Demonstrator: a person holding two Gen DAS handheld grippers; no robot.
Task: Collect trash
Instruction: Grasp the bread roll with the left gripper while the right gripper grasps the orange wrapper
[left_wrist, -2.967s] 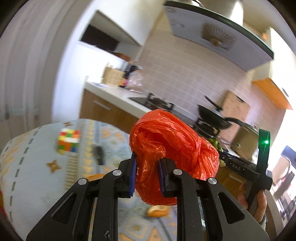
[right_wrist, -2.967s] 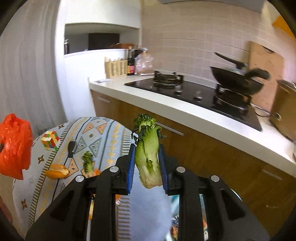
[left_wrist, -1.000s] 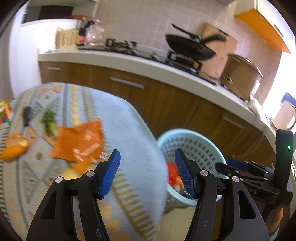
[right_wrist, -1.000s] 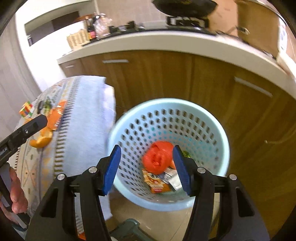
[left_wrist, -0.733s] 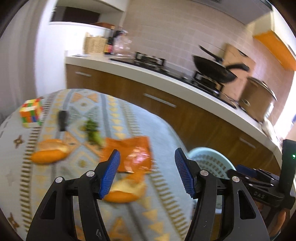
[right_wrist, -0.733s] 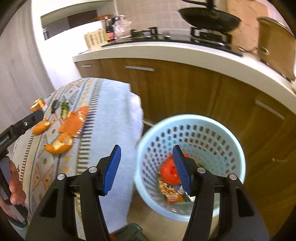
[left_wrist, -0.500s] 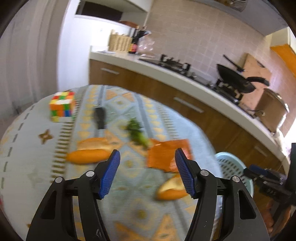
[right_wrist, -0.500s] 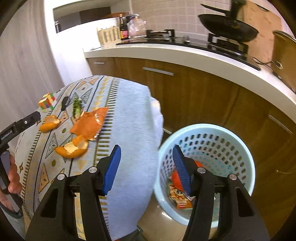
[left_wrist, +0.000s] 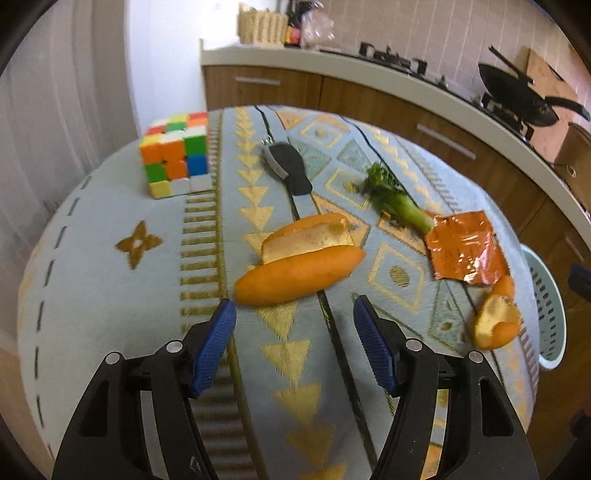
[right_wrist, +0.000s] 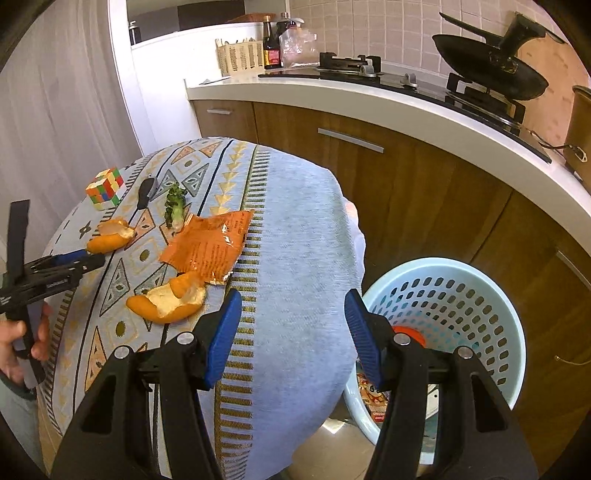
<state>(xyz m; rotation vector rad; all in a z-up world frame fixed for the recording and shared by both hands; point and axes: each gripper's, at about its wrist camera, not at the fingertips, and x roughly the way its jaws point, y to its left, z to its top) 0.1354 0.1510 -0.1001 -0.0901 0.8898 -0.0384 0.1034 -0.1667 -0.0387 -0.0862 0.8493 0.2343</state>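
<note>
Since the earlier frame you have swung your left gripper (left_wrist: 294, 334) from the basket (right_wrist: 461, 280) back over the table (left_wrist: 110, 295); it gapes wide, empty, just short of a peel (left_wrist: 299, 271). Your right gripper (right_wrist: 291, 325), wide and empty, hides part of the basket's trash. Wrapper (right_wrist: 207, 251) lies toward the basket-side edge.

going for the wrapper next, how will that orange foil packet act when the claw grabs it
The orange foil wrapper lies crumpled and nearly flat on the tablecloth, so it is probably thin, light and floppy. Its glossy surface may slip between the pads. One corner seems to overlap the orange peel, which a push might drag along.
</note>
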